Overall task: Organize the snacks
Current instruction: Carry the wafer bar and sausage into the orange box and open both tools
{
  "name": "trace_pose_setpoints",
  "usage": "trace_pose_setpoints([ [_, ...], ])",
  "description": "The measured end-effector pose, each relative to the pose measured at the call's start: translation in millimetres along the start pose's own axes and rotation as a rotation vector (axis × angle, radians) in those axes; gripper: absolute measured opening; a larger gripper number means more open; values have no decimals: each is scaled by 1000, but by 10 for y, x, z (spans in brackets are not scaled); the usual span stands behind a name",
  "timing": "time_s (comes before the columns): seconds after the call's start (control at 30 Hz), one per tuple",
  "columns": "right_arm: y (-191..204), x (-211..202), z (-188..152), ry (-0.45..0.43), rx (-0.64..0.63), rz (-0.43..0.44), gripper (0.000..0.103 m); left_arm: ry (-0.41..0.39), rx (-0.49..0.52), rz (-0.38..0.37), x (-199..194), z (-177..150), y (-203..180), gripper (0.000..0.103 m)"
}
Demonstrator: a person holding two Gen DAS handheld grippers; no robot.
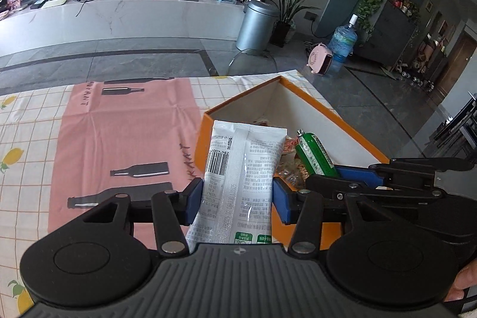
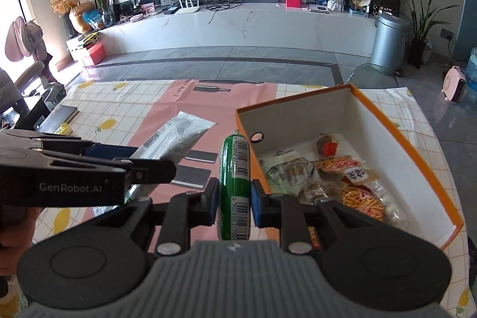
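The orange box (image 2: 399, 139) stands open-topped near the tabletop's right edge, so entry from above is unobstructed. Its near half is crowded with snack packets (image 2: 351, 184); bare white floor shows only toward its far wall. The box's left wall (image 2: 247, 139) rises just beside the green sausage (image 2: 235, 178) held by the right gripper (image 2: 234, 206). The left gripper (image 2: 98, 157), clamping a white pouch (image 2: 176, 136), blocks the left side. The pink mat (image 2: 238, 97) lies bare toward the far edge.

Left gripper (image 1: 237, 198) clamped, right gripper (image 2: 234, 203) clamped, side by side, apparently level
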State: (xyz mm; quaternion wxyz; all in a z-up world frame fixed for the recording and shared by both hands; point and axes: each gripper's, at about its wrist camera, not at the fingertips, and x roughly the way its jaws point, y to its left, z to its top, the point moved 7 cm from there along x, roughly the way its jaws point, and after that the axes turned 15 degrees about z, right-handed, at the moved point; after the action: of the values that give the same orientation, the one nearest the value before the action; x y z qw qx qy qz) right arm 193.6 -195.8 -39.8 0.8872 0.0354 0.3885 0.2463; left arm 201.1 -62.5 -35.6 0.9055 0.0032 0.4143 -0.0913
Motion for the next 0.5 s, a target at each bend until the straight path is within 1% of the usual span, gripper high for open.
trace_pose_setpoints([
  [0.13,-240,-123,35,11,-10,-29,19,6,52,-28,71,114,-295,56],
  [0.27,-515,-172,28,40,-6,-58,19,37,99,-50,217,193,-547,56],
  [0.5,-1088,-133,-48,115,72,-73,19,69,198,-71,458,289,-882,56],
])
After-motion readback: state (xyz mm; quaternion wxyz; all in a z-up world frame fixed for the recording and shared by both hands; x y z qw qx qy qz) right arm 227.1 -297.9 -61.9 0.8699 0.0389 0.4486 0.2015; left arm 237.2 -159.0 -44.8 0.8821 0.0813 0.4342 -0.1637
